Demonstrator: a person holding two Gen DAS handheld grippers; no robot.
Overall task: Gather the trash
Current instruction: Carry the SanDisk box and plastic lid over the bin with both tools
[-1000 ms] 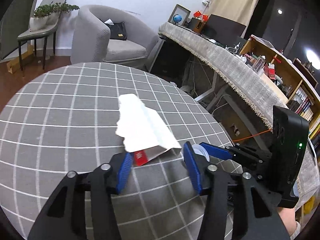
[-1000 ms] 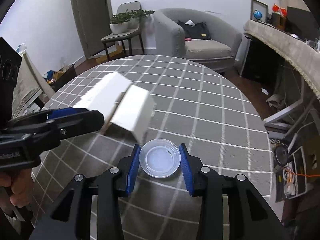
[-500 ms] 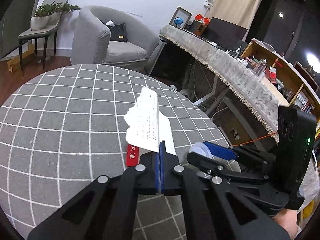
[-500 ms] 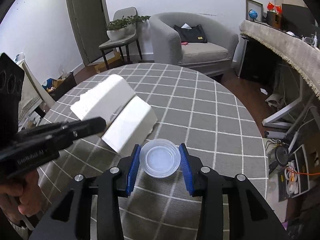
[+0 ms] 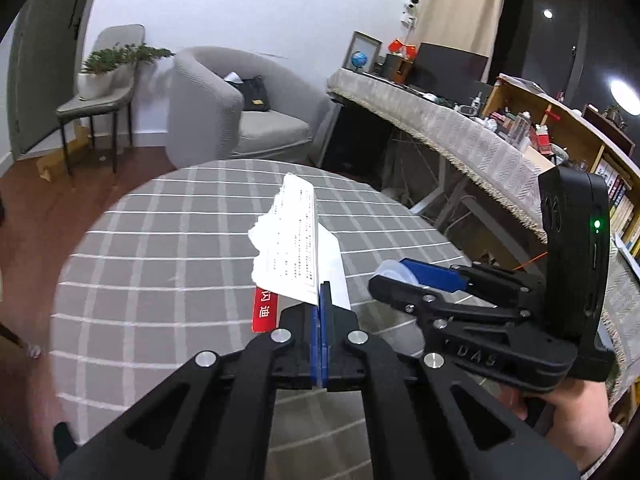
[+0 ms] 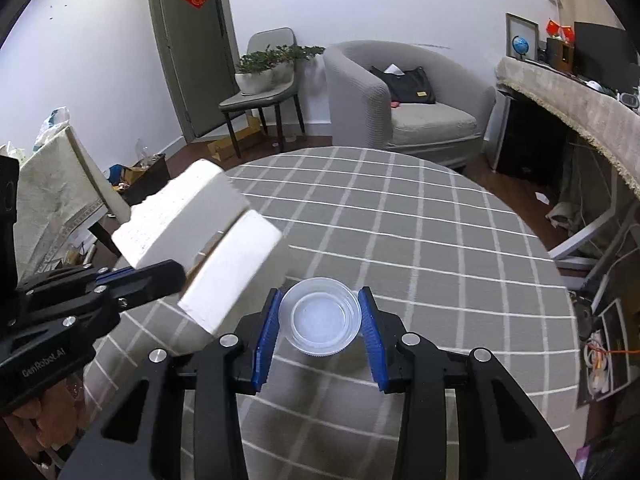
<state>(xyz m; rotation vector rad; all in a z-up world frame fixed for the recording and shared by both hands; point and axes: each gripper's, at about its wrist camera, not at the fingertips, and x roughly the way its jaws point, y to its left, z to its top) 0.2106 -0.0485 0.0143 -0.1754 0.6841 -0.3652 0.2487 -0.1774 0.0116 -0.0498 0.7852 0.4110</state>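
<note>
My left gripper (image 5: 321,300) is shut on a flattened white carton (image 5: 294,248) with printed text and a red label, held above the round grey checked table (image 5: 160,280). The same carton (image 6: 208,248) shows at the left of the right wrist view, pinched by the left gripper (image 6: 176,276). My right gripper (image 6: 320,320) is shut on a small clear plastic lid (image 6: 322,316), its blue pads pressing both sides, lifted over the table (image 6: 420,240). In the left wrist view the right gripper (image 5: 404,276) sits to the right, with the lid (image 5: 390,274) edge-on.
A grey armchair (image 6: 408,100) and a chair with potted plants (image 6: 268,76) stand beyond the table. A cloth-covered desk (image 5: 440,128) and a bookshelf (image 5: 568,136) run along the right. Clutter and a leaning board (image 6: 56,184) lie at the left. A hand (image 5: 568,424) holds the right gripper.
My left gripper closed on the carton and raised it off the table, folding it upright. The right gripper rose slightly with the lid still in it. Both pulled back from the table.
</note>
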